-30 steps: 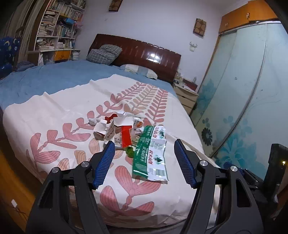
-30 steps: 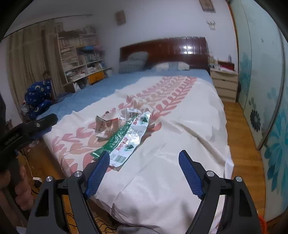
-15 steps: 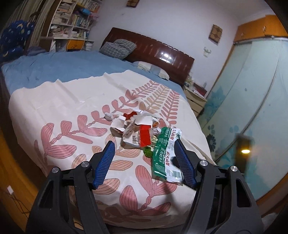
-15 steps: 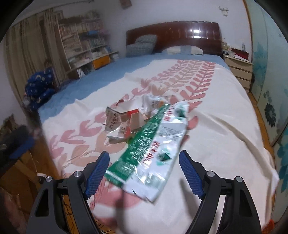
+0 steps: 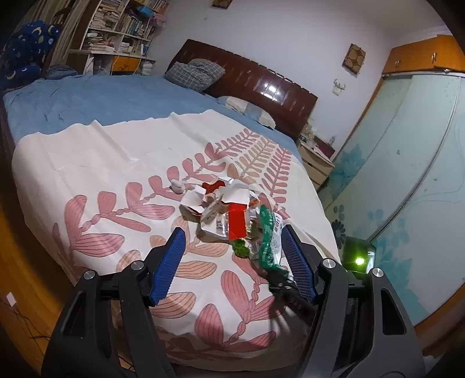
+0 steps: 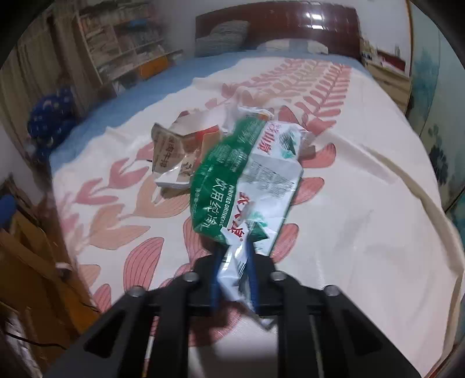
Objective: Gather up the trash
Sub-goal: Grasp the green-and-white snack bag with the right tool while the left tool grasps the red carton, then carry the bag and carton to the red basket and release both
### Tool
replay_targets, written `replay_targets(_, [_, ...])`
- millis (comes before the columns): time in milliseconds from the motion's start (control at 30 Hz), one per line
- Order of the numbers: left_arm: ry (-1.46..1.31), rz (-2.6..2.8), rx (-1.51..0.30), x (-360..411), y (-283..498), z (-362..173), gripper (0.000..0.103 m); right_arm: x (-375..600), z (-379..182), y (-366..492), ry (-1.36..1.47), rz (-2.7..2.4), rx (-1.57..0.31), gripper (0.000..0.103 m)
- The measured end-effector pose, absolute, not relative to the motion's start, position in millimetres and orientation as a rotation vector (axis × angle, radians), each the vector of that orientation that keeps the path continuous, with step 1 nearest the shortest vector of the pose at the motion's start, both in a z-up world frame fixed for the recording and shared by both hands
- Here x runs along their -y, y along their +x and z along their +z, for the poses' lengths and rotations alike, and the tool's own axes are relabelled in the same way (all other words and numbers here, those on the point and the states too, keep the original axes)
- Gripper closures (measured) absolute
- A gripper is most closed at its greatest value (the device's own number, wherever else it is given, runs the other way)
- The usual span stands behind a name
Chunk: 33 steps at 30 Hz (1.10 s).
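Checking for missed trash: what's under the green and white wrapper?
The right tongs grip the green and white wrapper's near end. Its far end overlaps torn cartons and a crumpled scrap. Anything beneath its middle is hidden.

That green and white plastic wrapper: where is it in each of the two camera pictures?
Left wrist view: green and white wrapper lies right of centre, beside the right fingertip.
Right wrist view: it fills the centre, pinched by the right gripper.
Shared landmark: dark red headboard.
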<state>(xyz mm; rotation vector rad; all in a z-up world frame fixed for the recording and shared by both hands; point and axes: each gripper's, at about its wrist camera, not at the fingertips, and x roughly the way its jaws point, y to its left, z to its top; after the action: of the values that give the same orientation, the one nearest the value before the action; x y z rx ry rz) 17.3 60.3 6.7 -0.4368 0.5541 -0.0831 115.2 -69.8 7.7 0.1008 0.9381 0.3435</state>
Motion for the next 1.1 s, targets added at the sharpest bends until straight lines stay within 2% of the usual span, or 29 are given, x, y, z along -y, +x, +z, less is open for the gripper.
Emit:
replay_targets(133, [-0.417,-0.09,-0.567,-51.7,27.9,5.4,0.034,97.0,36.7,93.2,0.179,0.375,-0.81,0.093])
replay_targets(233, [-0.388,-0.087,-0.593,-44.0,48.0,2.0,0.027,117.6,51.2,77.7,0.225,0.379,-0.746,0.093])
replay_targets(533, [-0.424,-0.065,-0.713,-43.0,143.8,-51.5,0.027,127.0,36.9,92.0,0.278,0.395,-0.823,0.092])
replay_targets(667, [-0.455,-0.049,-0.773,-49.1,161.6,-72.0,0.028,127.2,29.6,100.0,0.297,0.402,-0.847,0.092])
replay_targets(733, [-0.465,-0.059,-0.793,-49.7,164.9,-77.2,0.044,126.3,25.9,105.0,0.312,0.399,-0.859,0.092])
replay_targets(800, [-0.46,-0.066,-0.817,-48.0,167.5,-80.6,0.077,129.5,22.9,111.5,0.329,0.397,-0.869,0.092])
replay_targets(867, [-0.458,-0.063,-0.836,-45.9,167.4,-83.9,0.091,130.4,20.6,114.7,0.337,0.396,-0.877,0.092])
replay_targets(967, [-0.45,-0.077,-0.821,-42.1,163.6,-80.6,0.097,131.6,18.9,118.7,0.345,0.398,-0.878,0.092])
replay_targets(1100, [-0.433,-0.108,-0.77,-34.4,150.2,-68.3,0.098,132.8,18.5,116.8,0.349,0.399,-0.868,0.092])
